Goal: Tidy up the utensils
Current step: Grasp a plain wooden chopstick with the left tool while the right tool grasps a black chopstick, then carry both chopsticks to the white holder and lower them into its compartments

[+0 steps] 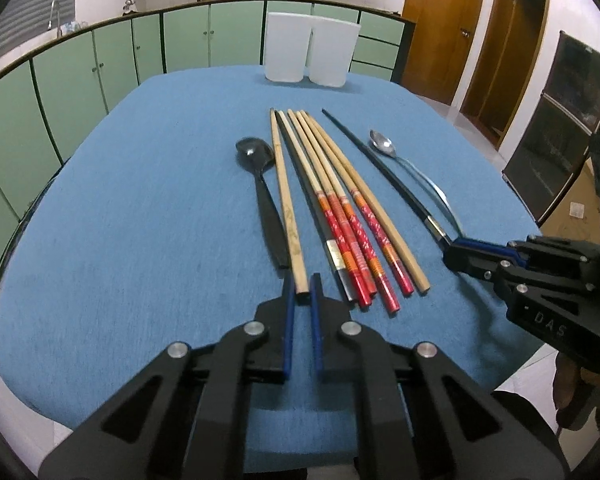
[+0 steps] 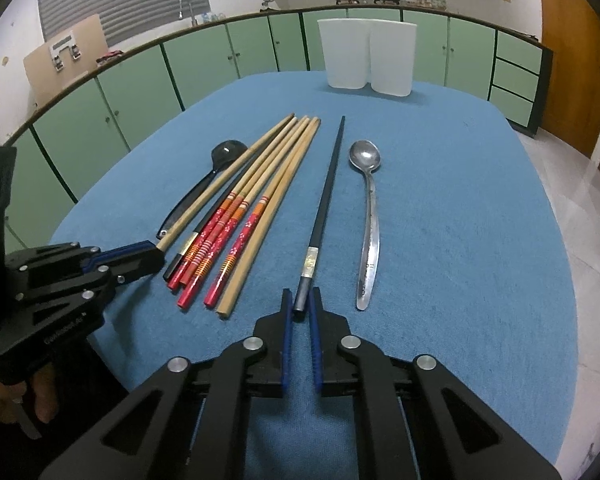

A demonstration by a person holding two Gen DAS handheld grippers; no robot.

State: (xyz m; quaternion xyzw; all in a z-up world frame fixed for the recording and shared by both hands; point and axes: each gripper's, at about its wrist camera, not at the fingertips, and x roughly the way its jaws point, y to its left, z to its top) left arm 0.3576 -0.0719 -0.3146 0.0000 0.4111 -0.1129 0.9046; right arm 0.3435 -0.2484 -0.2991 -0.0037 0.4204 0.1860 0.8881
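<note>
Several chopsticks, a black spoon (image 1: 256,156) and a metal spoon (image 2: 366,168) lie in a row on the blue table (image 1: 140,200). My left gripper (image 1: 301,285) is shut on the near end of a plain wooden chopstick (image 1: 286,204), beside the black spoon's handle. My right gripper (image 2: 301,298) is shut on the near end of a black chopstick (image 2: 326,196), left of the metal spoon. Red-handled chopsticks (image 1: 352,236) lie between the two. Each gripper shows in the other's view, the right gripper (image 1: 452,254) and the left gripper (image 2: 156,258).
Two white containers (image 1: 308,50) stand side by side at the table's far edge, also in the right wrist view (image 2: 366,56). Green kitchen cabinets (image 1: 100,68) curve behind the table. Wooden doors (image 1: 440,28) are at the right.
</note>
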